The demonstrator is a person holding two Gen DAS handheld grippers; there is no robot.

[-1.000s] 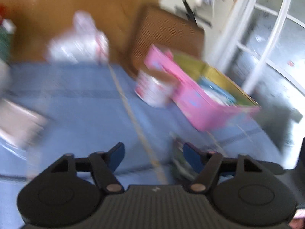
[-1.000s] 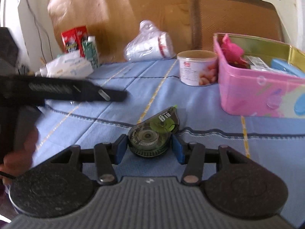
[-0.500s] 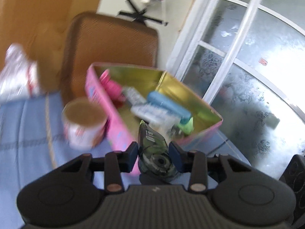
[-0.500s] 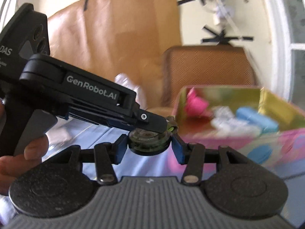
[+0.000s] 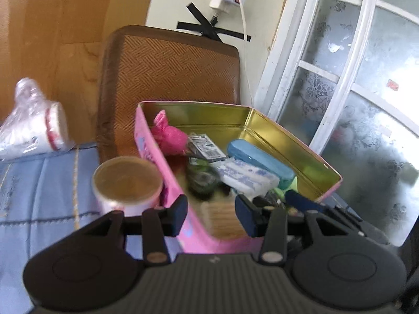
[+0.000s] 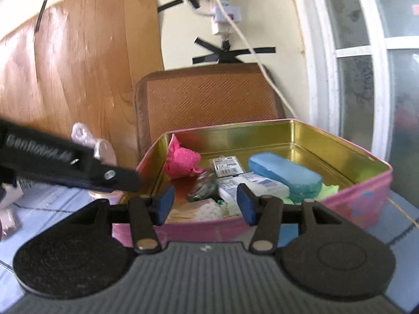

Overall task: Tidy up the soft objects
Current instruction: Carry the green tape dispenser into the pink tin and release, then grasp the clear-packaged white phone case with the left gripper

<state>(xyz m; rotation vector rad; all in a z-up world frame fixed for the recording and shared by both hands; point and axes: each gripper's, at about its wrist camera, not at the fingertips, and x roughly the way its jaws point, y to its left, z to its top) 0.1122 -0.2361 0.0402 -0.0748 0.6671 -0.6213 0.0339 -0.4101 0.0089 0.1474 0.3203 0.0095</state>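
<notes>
left gripper (image 5: 210, 214): jaws apart, empty | right gripper (image 6: 204, 204): jaws apart, empty | tape dispenser (image 5: 201, 179): inside pink tin (image 5: 172, 183), beside pink cloth (image 5: 169, 137), blue case (image 5: 260, 162) | round tub (image 5: 127, 183): touching tin's left wall, on blue-clothed worktop (image 5: 39, 196)

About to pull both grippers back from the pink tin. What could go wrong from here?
1. The left gripper hangs open over the pink tin's near wall; a low pull-back could catch the rim and drag the tin.
2. The paper cup stands against that wall and could tip.
3. The right gripper, also open, is close to the left one; they could collide.
</notes>
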